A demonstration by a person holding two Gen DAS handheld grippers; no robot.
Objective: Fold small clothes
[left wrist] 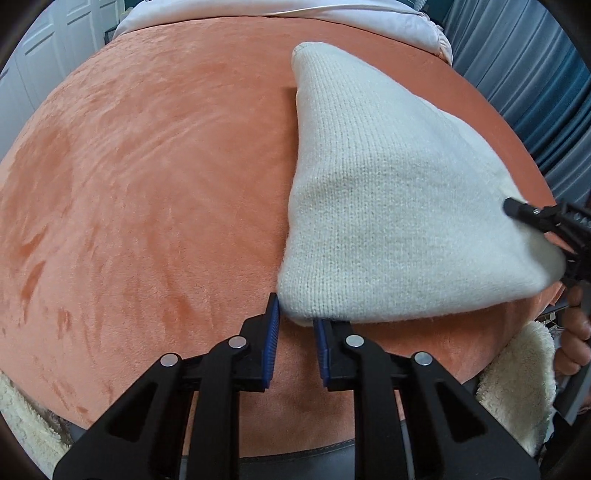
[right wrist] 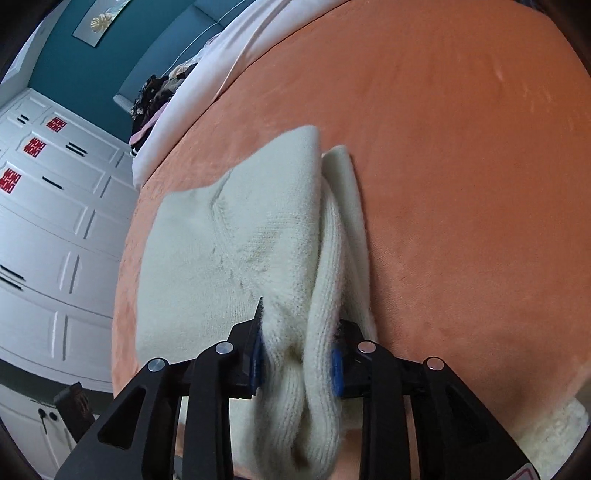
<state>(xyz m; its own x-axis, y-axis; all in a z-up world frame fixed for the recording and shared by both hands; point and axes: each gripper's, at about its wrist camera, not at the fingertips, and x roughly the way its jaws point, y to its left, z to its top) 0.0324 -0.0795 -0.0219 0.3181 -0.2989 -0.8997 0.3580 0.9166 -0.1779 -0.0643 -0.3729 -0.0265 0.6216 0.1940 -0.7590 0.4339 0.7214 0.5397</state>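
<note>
1. Our left tool [left wrist: 293, 325] stood nearly closed, with only a narrow gap between its blue pads [left wrist: 269, 345]. The near corner of the cream knit garment [left wrist: 388, 206] lay at the tips of that gap. We could not tell from the left wrist view whether the pads actually pinched the fabric or only touched its edge.

2. Our right tool [right wrist: 299, 354] was clenched on a thick bunch of the same garment [right wrist: 236, 236]. Several folds of knit filled the space between its pads and spilled out below them toward the camera, so the jaws stood partly apart around the bulk.

3. In the left wrist view the right tool [left wrist: 532, 218] came in from the right edge, with its black tip on the garment's far right corner. Part of a hand [left wrist: 574, 332] showed below it.

4. The garment lay on the orange plush blanket [left wrist: 147, 184] that covered the bed. Seen from the left, it spread as a rough triangle, narrow at the far end and wide toward us. Seen from the right, a flat panel lay to the left and a raised ridge of folds ran from the tool away across the blanket.

5. A fluffy cream fabric [left wrist: 517, 376] hung at the near edge of the bed, beside the hand. A white sheet [left wrist: 295, 14] lay beyond the blanket.

6. We saw no containers in either view.
</note>
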